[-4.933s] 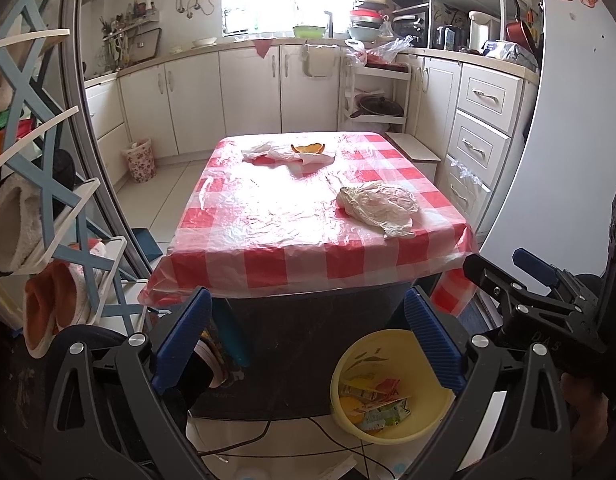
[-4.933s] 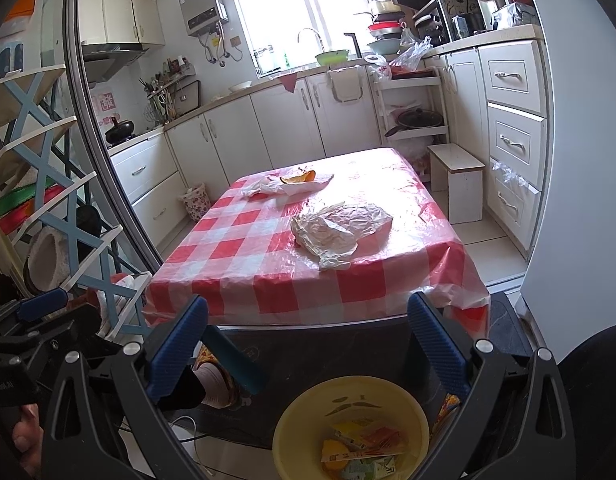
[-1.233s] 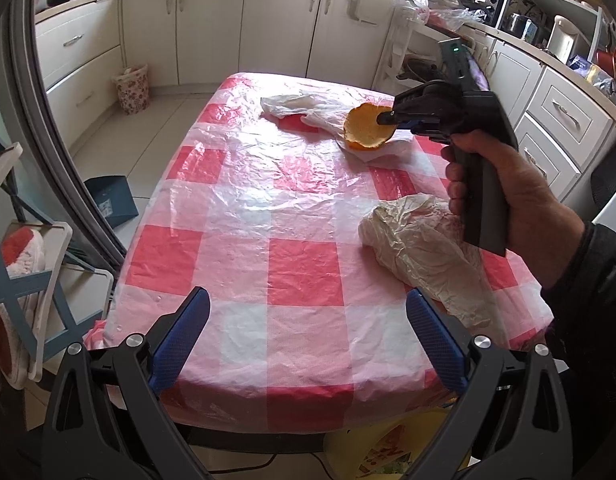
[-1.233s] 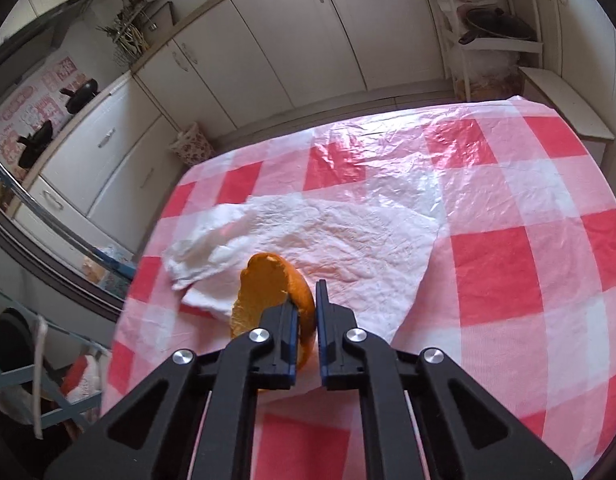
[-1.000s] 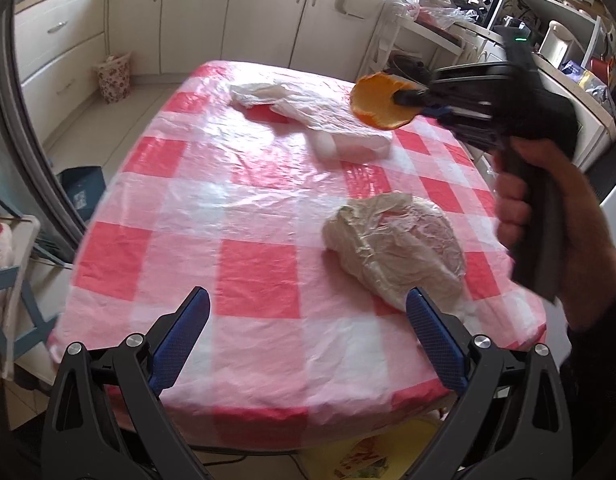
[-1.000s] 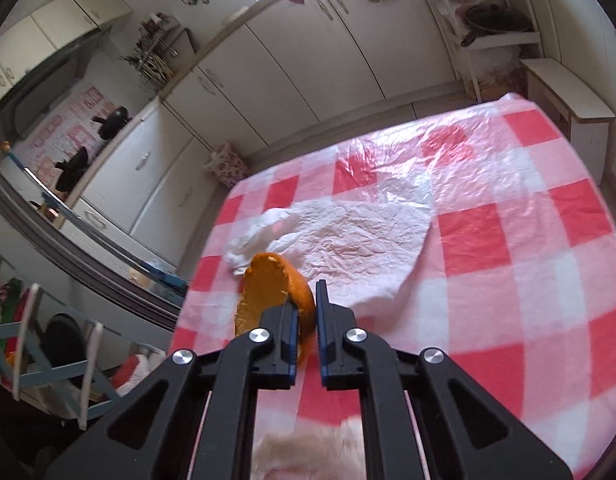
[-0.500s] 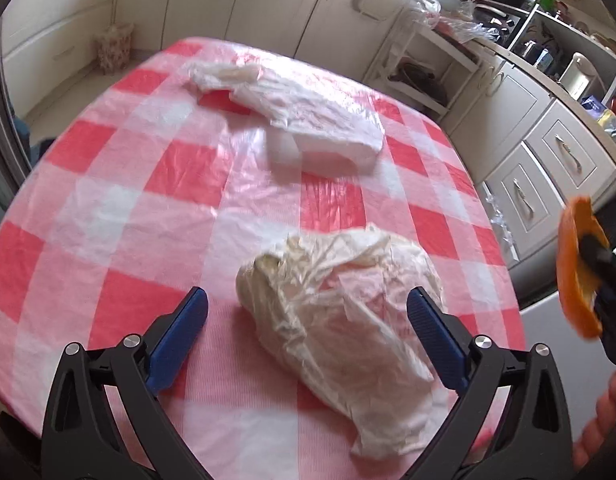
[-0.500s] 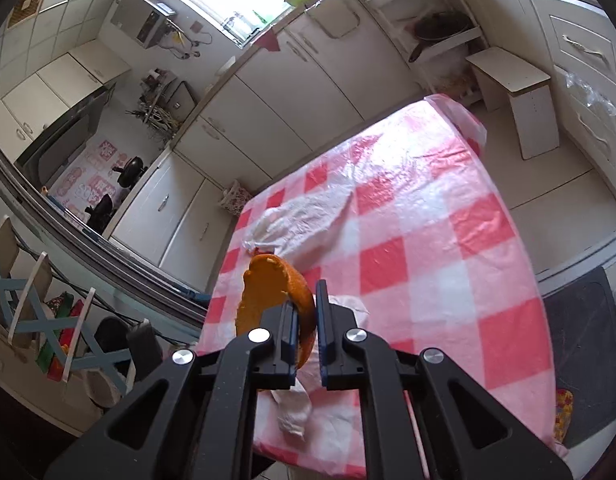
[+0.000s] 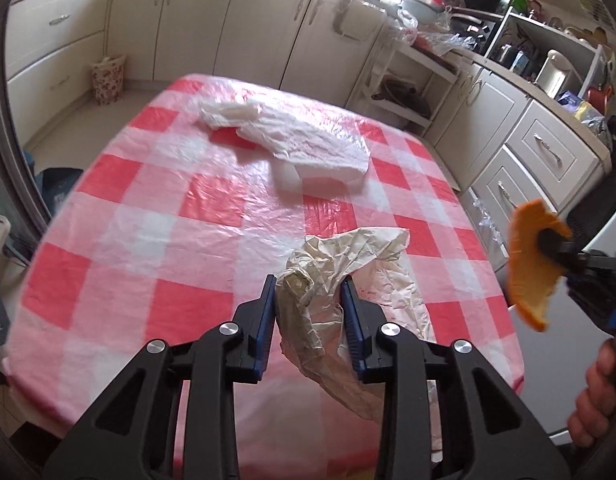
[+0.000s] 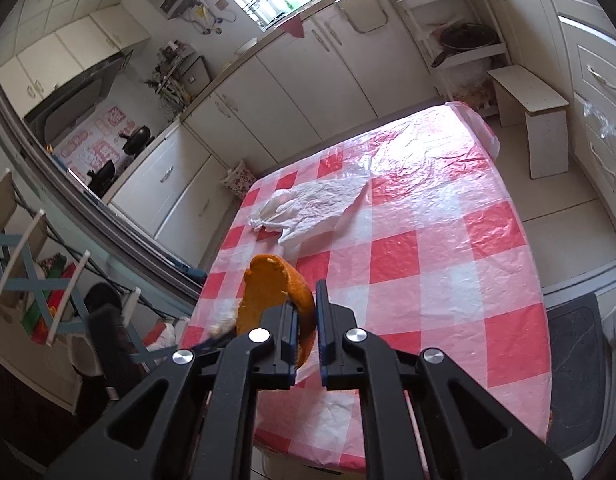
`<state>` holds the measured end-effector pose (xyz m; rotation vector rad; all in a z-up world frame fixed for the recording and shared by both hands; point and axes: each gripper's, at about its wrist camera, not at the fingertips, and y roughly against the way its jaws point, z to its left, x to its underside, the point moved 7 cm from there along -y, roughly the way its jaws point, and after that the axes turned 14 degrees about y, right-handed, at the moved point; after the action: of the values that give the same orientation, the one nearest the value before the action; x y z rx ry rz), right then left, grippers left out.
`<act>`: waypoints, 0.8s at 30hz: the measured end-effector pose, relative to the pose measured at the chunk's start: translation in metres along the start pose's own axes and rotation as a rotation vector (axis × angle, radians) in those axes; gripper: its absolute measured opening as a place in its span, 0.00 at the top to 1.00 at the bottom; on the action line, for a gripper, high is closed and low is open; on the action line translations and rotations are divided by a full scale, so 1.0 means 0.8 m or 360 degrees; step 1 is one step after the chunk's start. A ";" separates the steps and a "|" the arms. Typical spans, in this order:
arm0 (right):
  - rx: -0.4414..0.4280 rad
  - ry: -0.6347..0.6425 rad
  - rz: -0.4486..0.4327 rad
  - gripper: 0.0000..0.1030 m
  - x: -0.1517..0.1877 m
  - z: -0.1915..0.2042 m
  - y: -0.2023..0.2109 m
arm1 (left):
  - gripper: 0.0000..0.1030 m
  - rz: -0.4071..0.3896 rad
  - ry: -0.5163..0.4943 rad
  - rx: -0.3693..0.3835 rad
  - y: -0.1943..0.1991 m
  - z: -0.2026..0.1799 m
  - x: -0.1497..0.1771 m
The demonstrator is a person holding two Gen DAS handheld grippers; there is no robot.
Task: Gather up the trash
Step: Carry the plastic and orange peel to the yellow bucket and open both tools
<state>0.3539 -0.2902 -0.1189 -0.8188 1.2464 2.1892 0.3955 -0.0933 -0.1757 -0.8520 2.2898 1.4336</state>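
Observation:
A crumpled, yellowish plastic bag (image 9: pixel 360 256) lies near the front right of the red-and-white checked table (image 9: pixel 148 240). My left gripper (image 9: pixel 308 304) is closing on its near end, and both blue pads touch the bag between them. My right gripper (image 10: pixel 306 320) is shut on a curved piece of orange peel (image 10: pixel 268 296) and holds it in the air. In the left wrist view the peel (image 9: pixel 528 268) hangs off the table's right edge. A white paper towel (image 9: pixel 304 148) lies spread at the far side of the table.
Cream kitchen cabinets run along the back and right. A small floral bin (image 9: pixel 108 78) stands on the floor at the far left, a low white stool (image 10: pixel 528 120) beyond the table's far right corner, and a blue-and-white rack (image 10: pixel 28 260) at the left. A person's hand (image 9: pixel 596 392) grips the right tool.
My left gripper's jaws, wide open half a second ago, have come together around the crumpled bag. The right gripper has lifted the peel off the towel and carried it beyond the table's right edge.

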 end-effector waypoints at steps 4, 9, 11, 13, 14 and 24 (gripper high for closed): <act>0.0035 0.0089 -0.0029 0.92 0.008 0.026 0.005 | 0.71 -0.0099 -0.0024 -0.0009 0.060 0.016 0.004; 0.0071 0.0237 -0.0128 0.92 0.031 0.075 0.029 | 0.71 -0.0197 -0.0053 -0.0017 0.127 0.044 0.026; 0.0089 0.0273 -0.0094 0.92 0.058 0.092 0.028 | 0.71 -0.0198 -0.0061 -0.0023 0.141 0.054 0.038; 0.0088 0.0271 -0.0049 0.92 0.082 0.101 0.025 | 0.71 -0.0179 -0.0059 -0.0023 0.150 0.062 0.050; 0.0083 0.0262 -0.0022 0.92 0.096 0.105 0.024 | 0.71 -0.0176 -0.0062 -0.0024 0.155 0.065 0.057; 0.0270 0.0321 0.0061 0.92 0.181 0.122 0.076 | 0.71 -0.0098 -0.0174 0.0031 0.193 0.068 0.129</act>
<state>0.1868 -0.2162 -0.1458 -0.9709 1.5336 2.0346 0.2159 -0.0283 -0.1471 -0.8106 2.1744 1.3943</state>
